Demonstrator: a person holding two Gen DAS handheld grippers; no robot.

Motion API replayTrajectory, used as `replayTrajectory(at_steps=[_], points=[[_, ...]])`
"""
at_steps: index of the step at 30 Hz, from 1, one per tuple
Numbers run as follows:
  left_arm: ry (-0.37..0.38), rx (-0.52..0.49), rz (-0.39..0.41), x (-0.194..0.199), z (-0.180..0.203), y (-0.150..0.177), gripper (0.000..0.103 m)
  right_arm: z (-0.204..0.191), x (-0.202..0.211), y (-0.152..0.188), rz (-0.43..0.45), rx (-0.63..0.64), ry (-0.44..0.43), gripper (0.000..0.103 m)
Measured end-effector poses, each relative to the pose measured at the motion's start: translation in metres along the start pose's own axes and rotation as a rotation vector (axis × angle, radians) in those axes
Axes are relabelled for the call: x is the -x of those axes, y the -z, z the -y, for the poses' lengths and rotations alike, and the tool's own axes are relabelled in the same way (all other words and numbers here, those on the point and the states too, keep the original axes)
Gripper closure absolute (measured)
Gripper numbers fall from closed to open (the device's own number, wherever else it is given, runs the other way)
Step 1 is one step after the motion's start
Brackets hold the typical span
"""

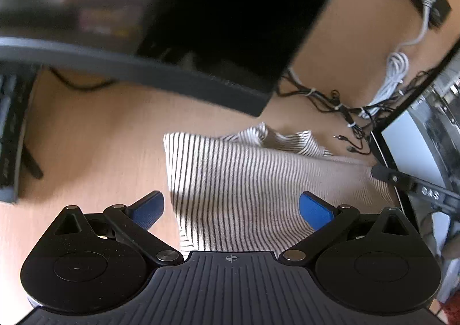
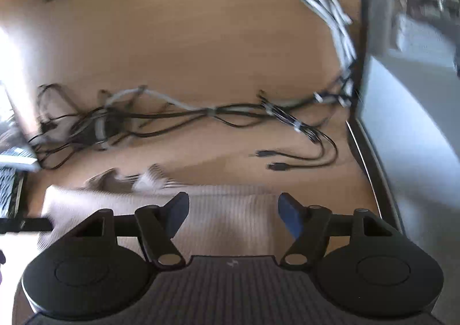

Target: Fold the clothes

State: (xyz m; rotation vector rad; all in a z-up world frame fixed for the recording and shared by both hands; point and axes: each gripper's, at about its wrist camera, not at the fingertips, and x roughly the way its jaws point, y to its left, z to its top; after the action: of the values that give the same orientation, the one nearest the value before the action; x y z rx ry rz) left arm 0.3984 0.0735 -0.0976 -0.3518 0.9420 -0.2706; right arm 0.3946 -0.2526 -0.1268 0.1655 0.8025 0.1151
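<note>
A white garment with thin black stripes (image 1: 244, 181) lies folded flat on the wooden desk (image 1: 95, 138), with a rumpled edge at its far side. My left gripper (image 1: 231, 208) is open and empty, its blue pads (image 1: 313, 210) spread wide above the garment's near part. The same garment (image 2: 230, 210) shows blurred in the right wrist view. My right gripper (image 2: 233, 213) is open and empty over it. The other gripper's black arm (image 1: 408, 181) reaches in at the garment's right edge.
A dark monitor (image 1: 230, 9) on a grey base (image 1: 143, 72) stands behind the garment. Tangled black and white cables (image 2: 178, 115) lie across the desk beyond it. A keyboard (image 1: 8, 135) is at the far left. The desk's right edge (image 2: 365, 152) is close.
</note>
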Motion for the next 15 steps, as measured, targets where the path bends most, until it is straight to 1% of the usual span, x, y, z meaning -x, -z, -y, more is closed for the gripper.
replayTrajectory(at_steps=[2,5,7,10,11,12,13,14,15], points=[[0.001,0.004,-0.002,-0.007,-0.002,-0.001,0.0,0.01,-0.012,-0.001,-0.025,-0.058,0.005,0.034],[0.019,0.017,-0.006,-0.015,-0.007,-0.005,0.0,0.022,-0.026,0.002,-0.053,-0.14,-0.022,0.034],[0.031,0.009,0.002,-0.019,-0.007,-0.006,0.0,0.023,-0.036,0.002,-0.071,-0.178,-0.075,0.033],[0.043,-0.027,0.011,-0.026,-0.001,-0.009,0.001,0.015,-0.048,-0.001,-0.075,-0.166,-0.179,0.034],[0.041,-0.045,0.015,-0.028,0.002,-0.01,0.003,0.008,-0.051,-0.003,-0.079,-0.138,-0.198,0.039],[0.026,-0.068,0.022,-0.031,0.006,-0.01,0.008,0.0,-0.054,-0.005,-0.084,-0.109,-0.208,0.054],[-0.001,-0.093,0.028,-0.032,0.011,-0.011,0.022,-0.005,-0.056,-0.005,-0.094,-0.086,-0.213,0.064],[-0.029,-0.112,0.03,-0.033,0.014,-0.012,0.038,-0.01,-0.055,-0.006,-0.099,-0.065,-0.217,0.071],[-0.041,-0.115,0.027,-0.032,0.014,-0.013,0.044,-0.015,-0.051,-0.006,-0.09,-0.036,-0.218,0.073]])
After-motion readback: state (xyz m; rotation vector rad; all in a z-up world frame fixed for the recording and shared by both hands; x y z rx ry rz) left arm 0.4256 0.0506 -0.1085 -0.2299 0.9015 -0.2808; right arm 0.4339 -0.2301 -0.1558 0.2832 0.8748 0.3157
